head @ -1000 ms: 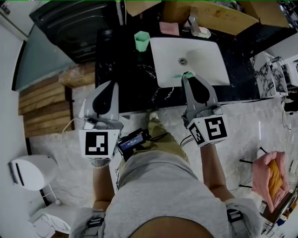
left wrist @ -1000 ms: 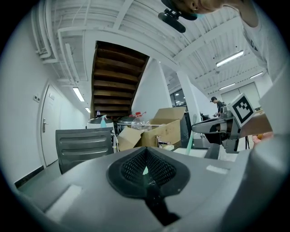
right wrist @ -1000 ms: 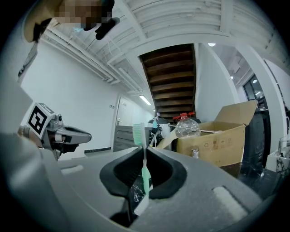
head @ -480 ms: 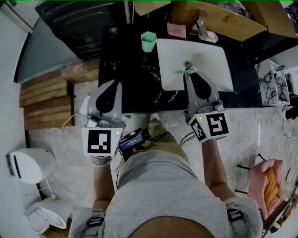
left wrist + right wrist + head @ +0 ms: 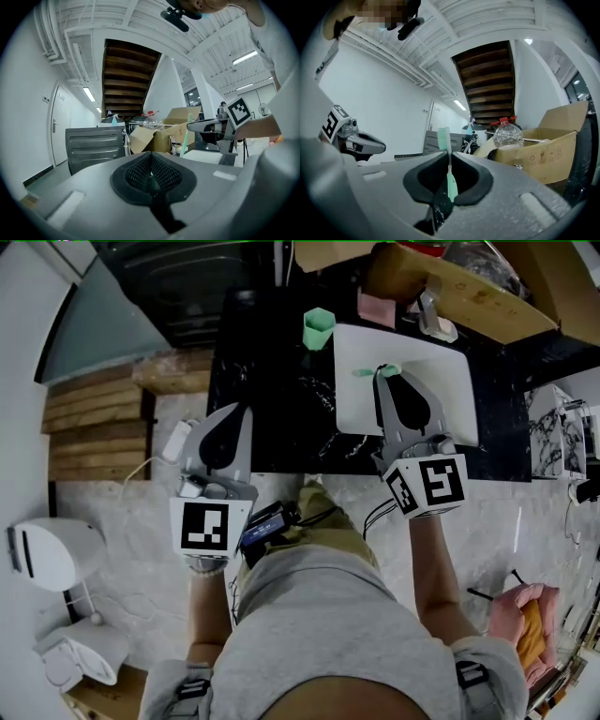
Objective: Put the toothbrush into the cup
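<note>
A mint-green toothbrush stands upright between the jaws of my right gripper, which is shut on its handle, bristle head up. In the head view that right gripper reaches over the white sink, and the toothbrush sticks out to the left of its tips. The green cup stands on the black countertop, left of the sink's far corner and apart from the brush. My left gripper hovers at the counter's front edge, shut with nothing in it.
A faucet and a pink block sit behind the sink. Cardboard boxes stand at the back right, and a clear plastic bottle rests on one. Wooden steps lie left of the counter. A white fixture stands on the floor.
My right gripper has carried the toothbrush from the sink's front edge farther over the basin, closer to the cup. The left gripper has hardly moved.
</note>
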Motion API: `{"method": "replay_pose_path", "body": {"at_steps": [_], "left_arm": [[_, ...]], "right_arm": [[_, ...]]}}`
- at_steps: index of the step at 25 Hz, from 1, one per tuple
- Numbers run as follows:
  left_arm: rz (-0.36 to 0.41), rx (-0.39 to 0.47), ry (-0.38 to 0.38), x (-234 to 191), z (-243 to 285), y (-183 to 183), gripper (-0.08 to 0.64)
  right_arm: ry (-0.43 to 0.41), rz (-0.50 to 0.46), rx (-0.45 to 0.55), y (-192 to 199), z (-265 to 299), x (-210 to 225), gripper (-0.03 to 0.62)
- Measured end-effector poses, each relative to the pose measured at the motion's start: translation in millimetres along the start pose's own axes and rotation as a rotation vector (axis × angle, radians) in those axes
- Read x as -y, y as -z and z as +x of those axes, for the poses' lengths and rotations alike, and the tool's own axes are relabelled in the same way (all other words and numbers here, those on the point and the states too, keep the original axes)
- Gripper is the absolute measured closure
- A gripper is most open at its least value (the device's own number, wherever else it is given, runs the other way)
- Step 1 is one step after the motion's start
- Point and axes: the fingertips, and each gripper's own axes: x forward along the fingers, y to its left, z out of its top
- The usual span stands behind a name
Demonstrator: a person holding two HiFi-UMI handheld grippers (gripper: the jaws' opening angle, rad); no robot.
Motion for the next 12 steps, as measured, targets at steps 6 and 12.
{"method": "replay_pose_path", "body": {"at_steps": [6,12], "left_arm": [[-0.011,-0.023,-0.046,-14,1,8,0.551],[-0.017,-0.035,-0.093,-28,1,12,0.551]], "right_arm": [[-0.029,0.01,0.013,0,26,3,0.569],[-0.049,0.011,0.029,-3,52,7,0.569]]}}
